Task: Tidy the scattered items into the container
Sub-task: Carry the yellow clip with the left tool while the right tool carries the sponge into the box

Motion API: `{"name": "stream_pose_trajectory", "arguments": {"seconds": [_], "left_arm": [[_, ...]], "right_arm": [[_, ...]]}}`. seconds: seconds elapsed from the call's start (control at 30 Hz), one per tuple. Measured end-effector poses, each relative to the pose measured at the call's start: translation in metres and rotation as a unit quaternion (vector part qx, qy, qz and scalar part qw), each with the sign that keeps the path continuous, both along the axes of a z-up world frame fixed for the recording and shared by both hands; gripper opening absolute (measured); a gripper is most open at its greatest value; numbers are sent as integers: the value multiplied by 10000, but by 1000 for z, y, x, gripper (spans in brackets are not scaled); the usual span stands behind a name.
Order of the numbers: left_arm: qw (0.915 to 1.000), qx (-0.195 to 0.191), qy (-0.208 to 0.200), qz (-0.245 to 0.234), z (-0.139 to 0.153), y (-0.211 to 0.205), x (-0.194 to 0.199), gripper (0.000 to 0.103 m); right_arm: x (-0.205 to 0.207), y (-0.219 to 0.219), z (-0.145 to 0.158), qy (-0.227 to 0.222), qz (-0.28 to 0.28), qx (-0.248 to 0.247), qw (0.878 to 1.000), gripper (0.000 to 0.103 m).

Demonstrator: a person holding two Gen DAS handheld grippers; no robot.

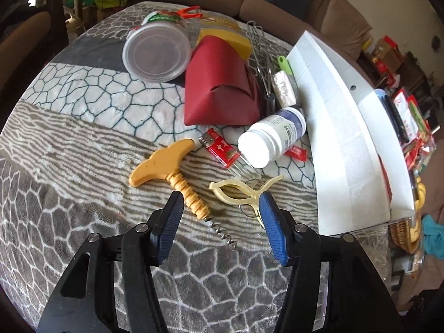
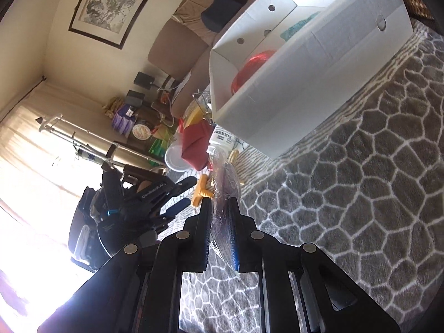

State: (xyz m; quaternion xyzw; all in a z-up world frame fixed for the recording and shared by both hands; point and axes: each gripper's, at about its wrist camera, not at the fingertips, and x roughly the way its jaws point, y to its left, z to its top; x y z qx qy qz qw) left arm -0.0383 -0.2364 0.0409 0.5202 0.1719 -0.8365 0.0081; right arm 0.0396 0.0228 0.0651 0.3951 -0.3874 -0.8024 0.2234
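A: Starting at the left of the left wrist view, what do we have on the bench [image 1: 83, 144]?

B: We see a patterned grey and white blanket over it. Far left of the pile lies a clear round tub [image 1: 156, 52] on its side. Next to it a dark red folded paper box [image 1: 219, 88], with a yellow sponge [image 1: 236, 41] behind that.

A: And nearer to us?

B: A corkscrew [image 1: 172, 174] with a tan handle; its wire spiral points toward our left gripper [image 1: 220, 219]. The jaws there stand apart with nothing between them, hovering over the spiral. To the right of the corkscrew lies a cream plastic clip [image 1: 238, 194], which touches the right pad [image 1: 273, 230] or passes just behind it; we cannot tell which.

A: Further right?

B: A red lighter [image 1: 222, 149], then a white pill bottle [image 1: 273, 138] on its side, and beyond it the white cardboard box [image 1: 341, 144] at the bench's right edge.

A: Now the right wrist view.

B: At the left we see the other gripper, held by a gloved hand [image 2: 116, 216]. In the middle, our right gripper [image 2: 219, 208] has its jaws clenched on a clear plastic packet [image 2: 224, 183], held edge-on above the blanket. To the right stands the white box, open, with something red [image 2: 249, 69] and something teal [image 2: 297, 27] inside.
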Motion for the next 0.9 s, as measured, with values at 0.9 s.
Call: {"name": "stream_pose_trajectory", "arguments": {"seconds": [0.9], "left_arm": [[9933,-848,472,-626,35,37,3,56]], "right_arm": [[3,27,7,97,51,-188,9998,11]]}}
